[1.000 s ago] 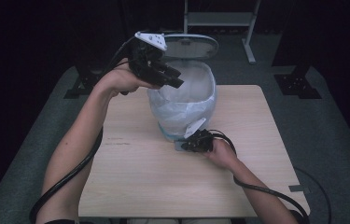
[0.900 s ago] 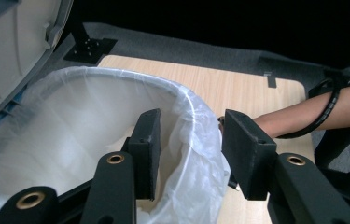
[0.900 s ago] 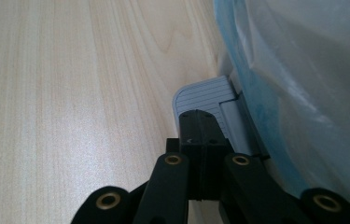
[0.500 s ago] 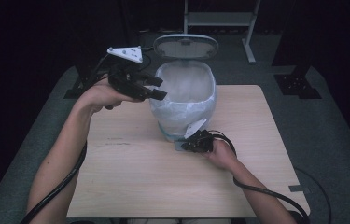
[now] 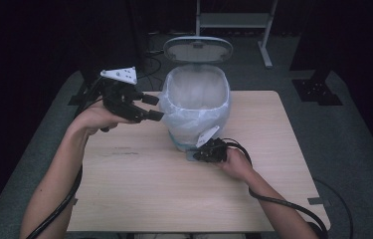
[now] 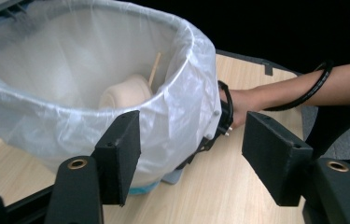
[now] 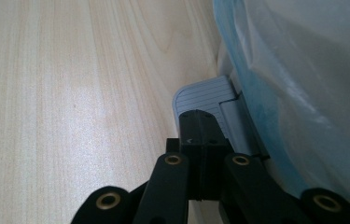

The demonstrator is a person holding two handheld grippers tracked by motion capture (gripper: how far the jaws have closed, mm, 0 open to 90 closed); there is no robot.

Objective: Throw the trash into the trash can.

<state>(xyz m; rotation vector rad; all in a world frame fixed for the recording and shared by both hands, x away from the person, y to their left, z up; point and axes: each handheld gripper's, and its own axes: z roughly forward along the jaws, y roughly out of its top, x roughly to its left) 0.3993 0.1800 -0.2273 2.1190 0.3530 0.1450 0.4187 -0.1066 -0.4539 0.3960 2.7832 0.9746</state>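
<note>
While right gripper (image 7: 200,126), jaws pressed together, holds down pedal (image 7: 205,95) w/ lid (image 5: 197,49) up, left gripper (image 6: 191,154), jaws just opening, nothing between, hangs beside bin (image 5: 194,107); next: ease off pedal.

Lined pedal bin (image 5: 194,112) stands upright, lid (image 5: 197,49) raised, on table.

High overview; close gripper views sharing bin (image 5: 196,107).

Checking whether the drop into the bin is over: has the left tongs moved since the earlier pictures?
Yes. The left tongs has gone from above the pedal bin's rim leftward and down, now beside it, jaws just opening, nothing between them.
</note>
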